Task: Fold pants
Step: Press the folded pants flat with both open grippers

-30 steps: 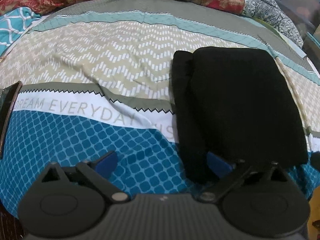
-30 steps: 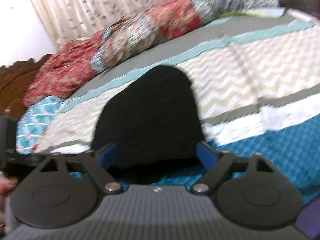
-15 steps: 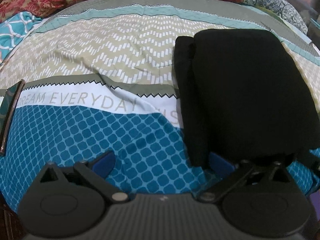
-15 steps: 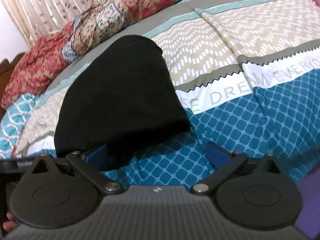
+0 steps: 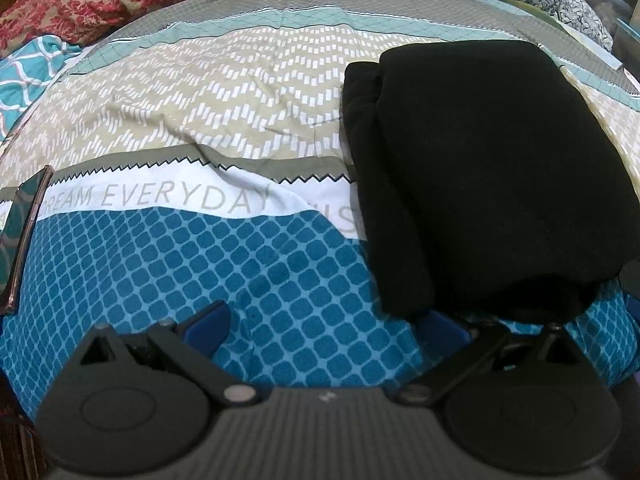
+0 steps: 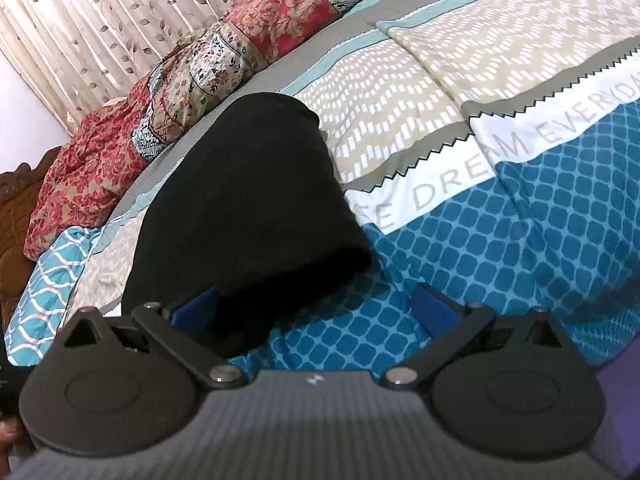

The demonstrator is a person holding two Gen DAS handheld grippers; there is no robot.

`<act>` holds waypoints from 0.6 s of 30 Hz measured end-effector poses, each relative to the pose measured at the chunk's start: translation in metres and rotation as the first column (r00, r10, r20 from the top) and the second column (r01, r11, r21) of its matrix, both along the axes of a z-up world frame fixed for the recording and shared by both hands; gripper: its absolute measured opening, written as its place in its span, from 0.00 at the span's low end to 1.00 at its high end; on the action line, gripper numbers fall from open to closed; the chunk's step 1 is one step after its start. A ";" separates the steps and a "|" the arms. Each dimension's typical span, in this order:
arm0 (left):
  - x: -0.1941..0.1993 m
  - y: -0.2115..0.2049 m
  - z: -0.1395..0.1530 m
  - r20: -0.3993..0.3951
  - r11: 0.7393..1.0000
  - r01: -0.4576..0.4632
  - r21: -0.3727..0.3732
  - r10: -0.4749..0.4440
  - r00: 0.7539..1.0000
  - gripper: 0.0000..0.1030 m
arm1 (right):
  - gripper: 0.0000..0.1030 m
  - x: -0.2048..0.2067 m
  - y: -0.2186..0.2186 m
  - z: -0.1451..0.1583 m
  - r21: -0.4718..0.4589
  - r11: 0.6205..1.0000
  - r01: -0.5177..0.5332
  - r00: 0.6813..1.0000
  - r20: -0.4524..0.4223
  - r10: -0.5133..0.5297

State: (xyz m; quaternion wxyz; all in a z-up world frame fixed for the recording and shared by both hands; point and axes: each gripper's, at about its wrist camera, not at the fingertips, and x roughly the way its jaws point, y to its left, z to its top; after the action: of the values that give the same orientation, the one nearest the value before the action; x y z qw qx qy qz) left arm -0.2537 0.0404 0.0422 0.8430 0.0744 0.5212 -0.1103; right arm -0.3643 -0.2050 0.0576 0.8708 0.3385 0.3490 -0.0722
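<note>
Patterned bedding (image 5: 248, 264) carries the black pants (image 5: 480, 168), already a compact folded bundle near its edge. Both the left tongs (image 5: 326, 326) and right tongs (image 6: 316, 306) gape wide, gripping nothing; little seems left

A bedroom in a home — the whole work surface is a bed (image 5: 248, 248) spread with a patterned bedsheet in teal, beige and grey bands, printed with the words "DREAM EVERYDAY". A rumpled floral quilt (image 6: 168, 92) in red and cream lies bunched along the far edge. Behind it hangs a pleated curtain (image 6: 80, 12) with a leaf print, and a carved wooden headboard (image 6: 16, 208) shows at the left — plainly domestic furnishings.
</note>
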 end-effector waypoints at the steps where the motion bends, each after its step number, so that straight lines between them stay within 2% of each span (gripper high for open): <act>1: 0.000 0.000 0.000 0.000 1.000 0.000 0.001 0.000 1.000 1.00 | 1.00 0.000 0.000 0.000 -0.003 1.000 -0.003 1.000 -0.001 0.003; 18: -0.001 0.000 0.001 0.010 1.000 -0.003 0.000 0.003 1.000 1.00 | 1.00 0.006 0.001 -0.001 -0.056 0.996 -0.071 0.997 -0.031 0.070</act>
State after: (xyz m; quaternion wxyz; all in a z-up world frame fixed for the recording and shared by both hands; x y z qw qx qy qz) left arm -0.2549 0.0400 0.0430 0.8458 0.0744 0.5170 -0.1086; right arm -0.3579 -0.2042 0.0565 0.8770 0.2999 0.3712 -0.0563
